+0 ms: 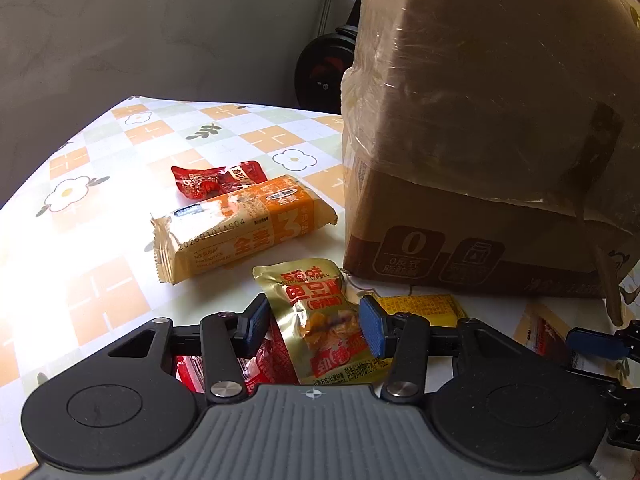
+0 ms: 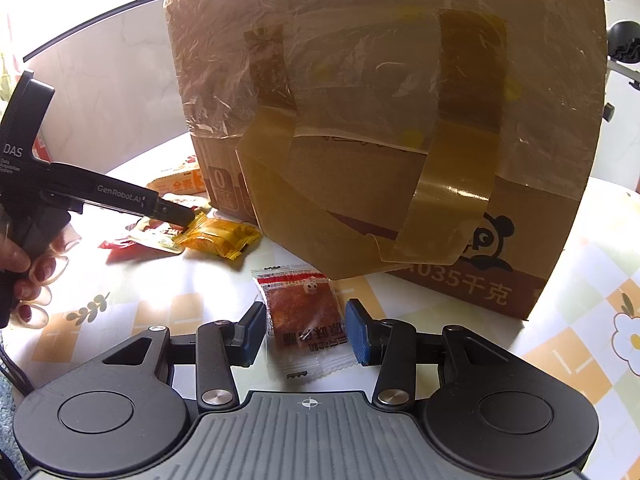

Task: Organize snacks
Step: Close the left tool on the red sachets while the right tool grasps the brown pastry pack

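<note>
Your left gripper (image 1: 314,322) sits half open around the gold pouch (image 1: 312,288) on the table (image 1: 100,248) by the box (image 1: 480,160), pinching or not I cannot tell, and the pouch looks light, soft and slippery, so squeeze its middle gently.

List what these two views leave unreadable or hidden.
- Cardboard box contents: both views, closed walls and plastic wrap hide them.
- Red packet: left wrist view, mostly under the left tool and gold pouch.
- Clear sachet lettering: right wrist view, upside down, too small.
</note>
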Motion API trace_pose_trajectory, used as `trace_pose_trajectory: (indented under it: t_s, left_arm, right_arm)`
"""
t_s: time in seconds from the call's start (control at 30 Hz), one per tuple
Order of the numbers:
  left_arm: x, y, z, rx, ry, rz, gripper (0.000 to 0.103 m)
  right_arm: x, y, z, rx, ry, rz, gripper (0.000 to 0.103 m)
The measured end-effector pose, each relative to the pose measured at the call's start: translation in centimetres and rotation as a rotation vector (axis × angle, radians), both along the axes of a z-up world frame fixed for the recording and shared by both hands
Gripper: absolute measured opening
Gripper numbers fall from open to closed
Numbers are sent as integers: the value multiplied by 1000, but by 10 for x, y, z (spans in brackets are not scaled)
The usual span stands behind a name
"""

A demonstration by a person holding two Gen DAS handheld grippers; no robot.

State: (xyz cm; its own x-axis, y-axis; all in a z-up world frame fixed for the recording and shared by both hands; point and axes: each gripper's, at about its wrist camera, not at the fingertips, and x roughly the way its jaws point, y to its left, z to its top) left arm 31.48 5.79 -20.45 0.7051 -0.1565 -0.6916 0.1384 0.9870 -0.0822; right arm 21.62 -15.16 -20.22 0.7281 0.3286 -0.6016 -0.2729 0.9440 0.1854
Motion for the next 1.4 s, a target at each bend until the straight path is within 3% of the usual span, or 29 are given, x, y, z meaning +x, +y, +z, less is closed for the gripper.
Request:
trace_pose_trajectory:
  t_s: [0.17,0.3,0.33,0.4,0.43,0.73,1.03,1.4]
  left_arm:
    - [2,-1,-4,0,-27,-7,51]
    - [-2,8,0,-60,-29,-1,36]
    - [-6,8,2,-57,-42,0,28]
    - [-16,7,9,-55,-70,-12,22]
    - [-22,6,12,-57,-79,-22,10]
    - [-47,1,15,-44,-83,-63,7]
    - [-24,-16,5,31,-58,-80,8]
    - [-32,-4,16,-35,-105,-66,7]
  right_arm:
    - [0,0,0,0,0,0,41]
    - [0,0,0,1,0,1,41]
    - [0,0,0,1,0,1,41]
    - [0,0,0,2,0,1,41]
    - [0,-1,0,4,0,1,41]
    - [0,-2,-1,12,1,1,41]
    - [0,-2,0,13,2,0,41]
    - [-1,-2,0,22,3,-1,41]
